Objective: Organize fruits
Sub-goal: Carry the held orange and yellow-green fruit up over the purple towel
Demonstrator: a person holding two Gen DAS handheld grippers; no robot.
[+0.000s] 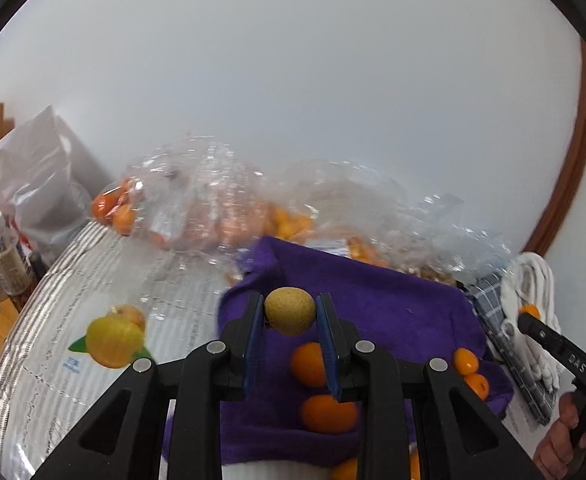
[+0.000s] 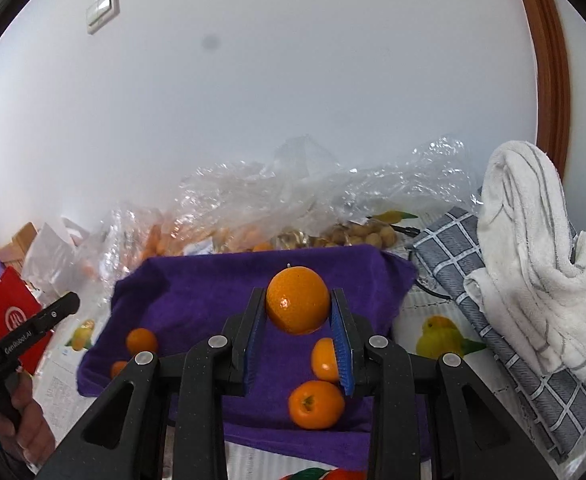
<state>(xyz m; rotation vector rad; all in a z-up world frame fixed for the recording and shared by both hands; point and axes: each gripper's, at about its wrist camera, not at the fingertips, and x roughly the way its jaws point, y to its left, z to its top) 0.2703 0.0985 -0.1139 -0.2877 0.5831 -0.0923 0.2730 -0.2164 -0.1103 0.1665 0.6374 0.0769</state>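
My left gripper (image 1: 289, 311) is shut on a small yellow-brown round fruit (image 1: 289, 310) and holds it above a purple towel (image 1: 393, 308). Several oranges (image 1: 308, 364) lie on that towel below it. My right gripper (image 2: 298, 307) is shut on an orange (image 2: 298, 300) and holds it above the same purple towel (image 2: 197, 292). More oranges (image 2: 316, 404) lie on the towel under it. The right gripper's tip also shows at the right edge of the left wrist view (image 1: 531, 320).
Clear plastic bags (image 1: 221, 204) holding oranges and small brown fruits (image 2: 363, 234) lie behind the towel against the white wall. A white towel (image 2: 533, 264) sits on a grey checked cloth (image 2: 473, 280) at the right. Bottles (image 1: 7, 256) and a grey bag stand at the left.
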